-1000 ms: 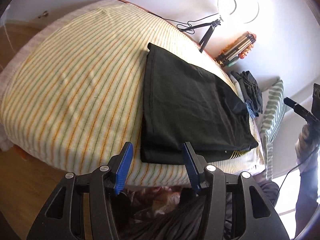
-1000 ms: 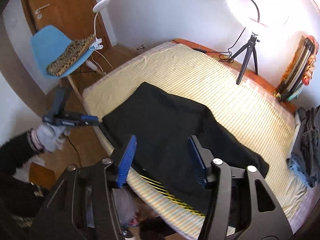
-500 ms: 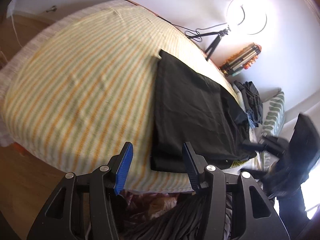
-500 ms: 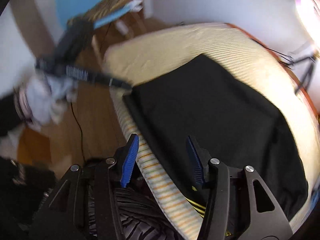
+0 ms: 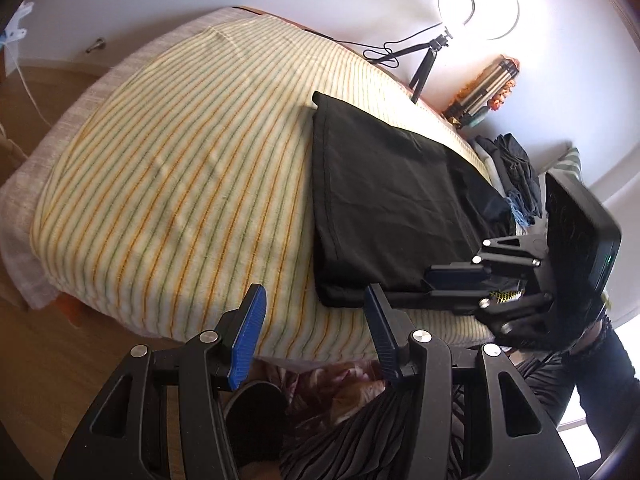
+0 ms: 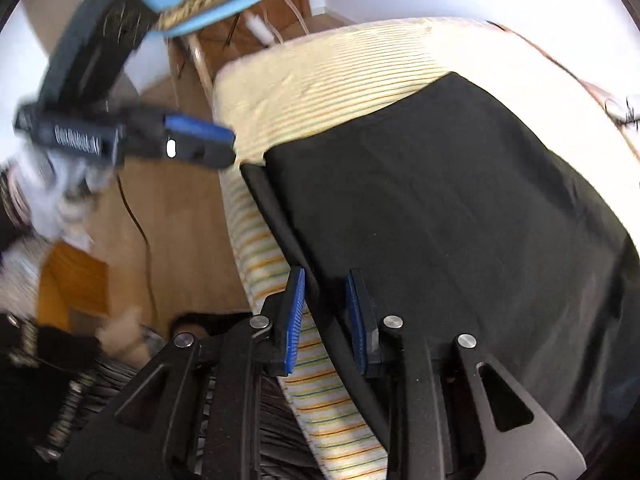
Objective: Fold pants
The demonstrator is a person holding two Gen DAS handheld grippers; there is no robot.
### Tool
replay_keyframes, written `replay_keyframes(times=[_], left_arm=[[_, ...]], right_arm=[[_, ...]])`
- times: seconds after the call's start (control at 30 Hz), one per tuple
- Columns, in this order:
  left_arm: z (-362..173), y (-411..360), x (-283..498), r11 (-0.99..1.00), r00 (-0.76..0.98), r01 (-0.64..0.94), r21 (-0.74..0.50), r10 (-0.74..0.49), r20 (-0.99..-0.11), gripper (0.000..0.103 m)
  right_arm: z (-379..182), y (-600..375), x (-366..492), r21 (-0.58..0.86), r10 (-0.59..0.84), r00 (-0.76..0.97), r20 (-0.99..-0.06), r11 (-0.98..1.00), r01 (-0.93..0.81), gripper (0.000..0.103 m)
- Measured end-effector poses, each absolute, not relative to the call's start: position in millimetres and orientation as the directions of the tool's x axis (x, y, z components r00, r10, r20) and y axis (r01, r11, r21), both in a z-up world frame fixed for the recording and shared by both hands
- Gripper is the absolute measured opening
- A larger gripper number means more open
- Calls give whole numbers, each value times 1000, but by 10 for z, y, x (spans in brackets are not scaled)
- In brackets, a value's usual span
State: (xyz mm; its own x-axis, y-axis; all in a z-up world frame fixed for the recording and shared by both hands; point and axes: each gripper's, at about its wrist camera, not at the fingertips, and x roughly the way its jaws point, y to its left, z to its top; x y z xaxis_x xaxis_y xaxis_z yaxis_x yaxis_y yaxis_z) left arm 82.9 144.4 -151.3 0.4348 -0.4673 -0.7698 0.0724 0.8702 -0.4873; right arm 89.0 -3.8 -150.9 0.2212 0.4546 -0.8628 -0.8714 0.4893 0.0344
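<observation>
Black pants (image 5: 384,196) lie folded lengthwise on a striped bed (image 5: 180,168), near its front right edge. My left gripper (image 5: 314,320) is open and empty, just off the bed's front edge, left of the pants' near corner. My right gripper (image 6: 324,312) is partly closed, its blue pads either side of the pants' near hem (image 6: 280,216) at the mattress edge. The pants (image 6: 460,200) fill the right wrist view. The right gripper also shows in the left wrist view (image 5: 460,280), at the pants' near right corner. The left gripper shows blurred in the right wrist view (image 6: 200,140).
A ring light on a tripod (image 5: 476,4) stands behind the bed. A pile of dark clothes (image 5: 516,164) lies at the bed's right end. A blue chair (image 6: 208,4) stands on the wooden floor (image 6: 168,216) beside the bed.
My right gripper has dropped to the pants' near hem and its jaws have narrowed around it. My left gripper has shifted slightly and stays open.
</observation>
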Motion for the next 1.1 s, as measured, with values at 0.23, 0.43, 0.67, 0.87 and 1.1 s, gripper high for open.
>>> replay_keyframes(times=[0.23,0.43,0.67,0.87,1.1], left_arm=[[-1537,1411,842,862,427,67,-503,-481,-766,50],[-1568,1432,839,842,405,59,-537,-511,-758,50],[-1567,1390,863,821,402,45,-569,-536,-742,56],[-1616,1448,916,787,399,5,-616,-567,-721,56],[-1607,1369,954,786,395,9,-619,-571,-719,55]], right_arm=[[-1528,-42,839,-15,431,245,-868,472,-881,23],[-1612,109,786,-143,371,318,-872,428,-892,20],[-1582,103,828,-129,390,311,-867,428,-894,3],[-1668,166,631,-146,373,290,-881,367,-918,2],[-1416,-16,872,-23,444,269,-855,485,-874,22]])
